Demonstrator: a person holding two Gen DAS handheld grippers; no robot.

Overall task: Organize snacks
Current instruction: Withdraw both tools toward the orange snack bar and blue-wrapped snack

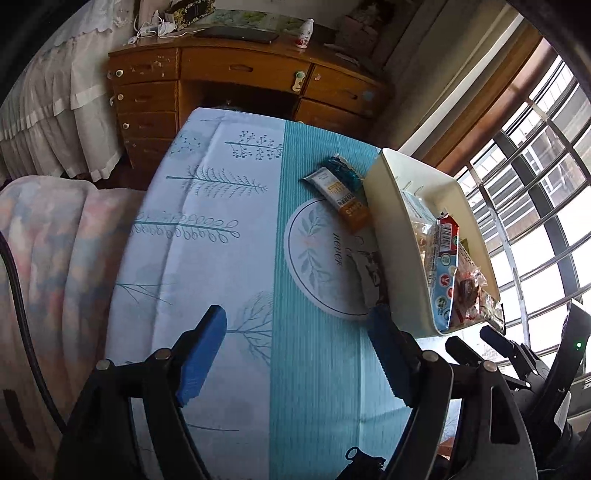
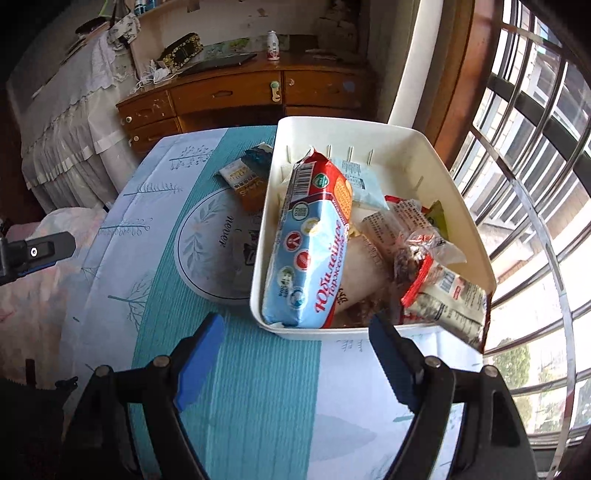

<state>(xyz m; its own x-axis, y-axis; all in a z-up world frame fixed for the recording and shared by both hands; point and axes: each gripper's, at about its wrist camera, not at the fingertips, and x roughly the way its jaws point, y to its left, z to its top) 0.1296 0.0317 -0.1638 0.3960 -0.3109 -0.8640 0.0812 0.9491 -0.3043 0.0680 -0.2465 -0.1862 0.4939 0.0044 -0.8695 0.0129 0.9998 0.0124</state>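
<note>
Right now both grippers hang over the table with nothing between their blue pads. The left gripper (image 1: 299, 354) has its jaws spread wide above the teal-and-white tablecloth (image 1: 207, 258), empty. The right gripper (image 2: 295, 358) is likewise spread wide and empty, its fingers framing the near edge of the cream plastic bin (image 2: 454, 184).

In the right wrist view the bin sits at about one o'clock from the gripper, on the cloth and close to the window side of the table. It is heaped with snacks. A long blue-and-red biscuit pack (image 2: 314, 243) with Cyrillic lettering lies along the bin's left wall, tilted on the pile. A clear wrapper with red trim (image 2: 447, 295) hangs over the bin's near right corner. Paler packets lie under and behind these.

Outside the bin, at eleven o'clock from it, two snacks lie on the cloth just beside its left wall: an orange-and-white bar (image 2: 245, 182) and a dark teal packet (image 2: 258, 155) beyond it, their ends overlapping. In the left wrist view this pair lies at twelve o'clock, the bin at two.

A wooden desk (image 1: 240, 74) stands beyond the table, with a small white bottle (image 1: 304, 35) on top.
</note>
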